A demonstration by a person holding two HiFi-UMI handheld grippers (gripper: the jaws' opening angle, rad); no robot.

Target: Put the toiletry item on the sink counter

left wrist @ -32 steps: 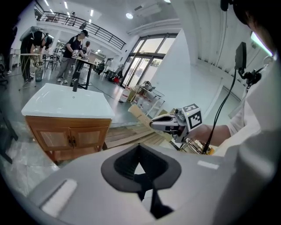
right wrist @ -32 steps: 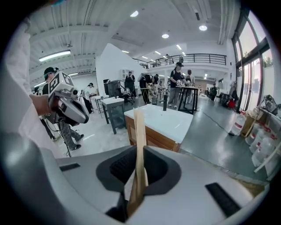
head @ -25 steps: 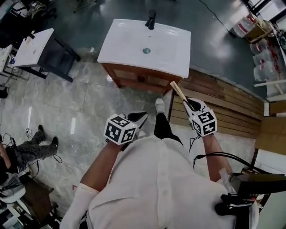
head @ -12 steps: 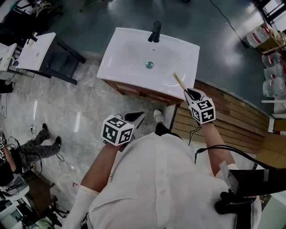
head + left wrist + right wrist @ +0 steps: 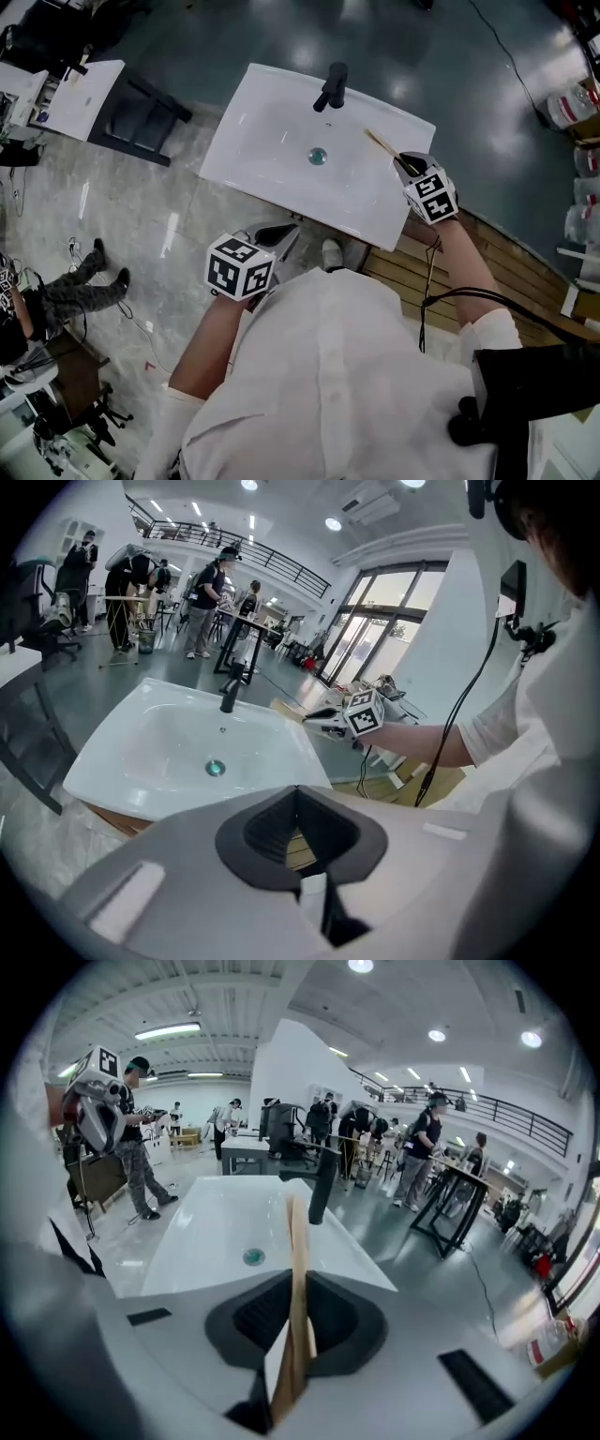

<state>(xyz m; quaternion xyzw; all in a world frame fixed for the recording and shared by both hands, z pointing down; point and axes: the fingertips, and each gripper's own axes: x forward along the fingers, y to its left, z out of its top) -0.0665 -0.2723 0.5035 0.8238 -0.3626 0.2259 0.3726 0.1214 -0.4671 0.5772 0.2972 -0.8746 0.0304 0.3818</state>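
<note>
On my head feed, a white table (image 5: 80, 98) sits at upper left with a dark chair (image 5: 150, 117) just beside it. A seated person's legs (image 5: 61, 302) stretch over the pale marble floor (image 5: 141, 225), and wooden planks (image 5: 394, 272) lie lower right. Several people (image 5: 202, 602) stand at tables far back.

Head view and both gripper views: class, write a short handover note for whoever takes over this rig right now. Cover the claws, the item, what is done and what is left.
Right claw: shut on the wooden toiletry item, which sticks out forward over the right side of the sink counter, not far from the faucet.
Left claw: shut and empty, held short of the counter's front edge.
Done: item gripped and over the sink.
Left: lower it onto a flat part of the counter, probably the right rim, open the claw, draw back.
</note>
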